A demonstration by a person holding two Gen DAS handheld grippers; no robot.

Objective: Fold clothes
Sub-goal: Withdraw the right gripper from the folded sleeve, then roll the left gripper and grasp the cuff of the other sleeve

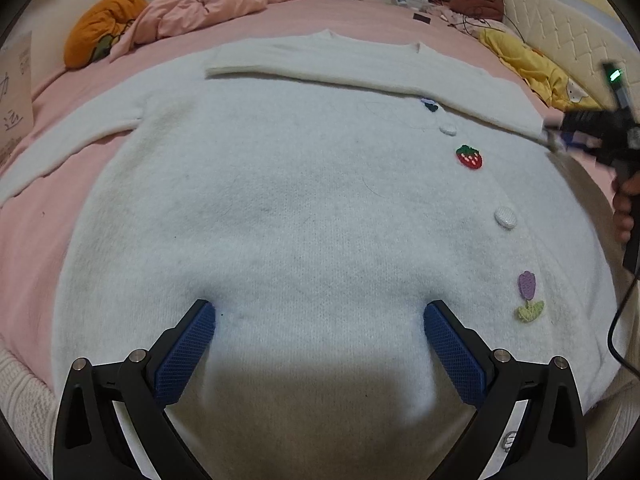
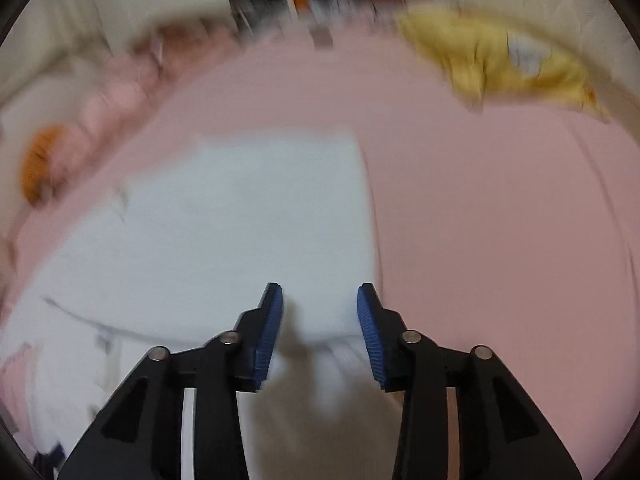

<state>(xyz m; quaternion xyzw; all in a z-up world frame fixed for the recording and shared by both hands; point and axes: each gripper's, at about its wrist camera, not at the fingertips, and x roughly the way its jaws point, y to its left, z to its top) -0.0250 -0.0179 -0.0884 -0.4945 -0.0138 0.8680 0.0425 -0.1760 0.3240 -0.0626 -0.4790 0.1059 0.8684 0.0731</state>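
White cardigan spread flat on pink bed. Left gripper spread wide at 6 o'clock hem; right gripper parted over sleeve edge.

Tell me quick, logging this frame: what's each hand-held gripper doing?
Left hand-held gripper: open, empty, over the white cardigan.
Right hand-held gripper: open, holding nothing.

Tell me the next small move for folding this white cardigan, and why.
Probably take the left gripper to the outstretched sleeve and fold it across the cardigan. The other sleeve already lies folded over the chest, and both grippers look open and empty.
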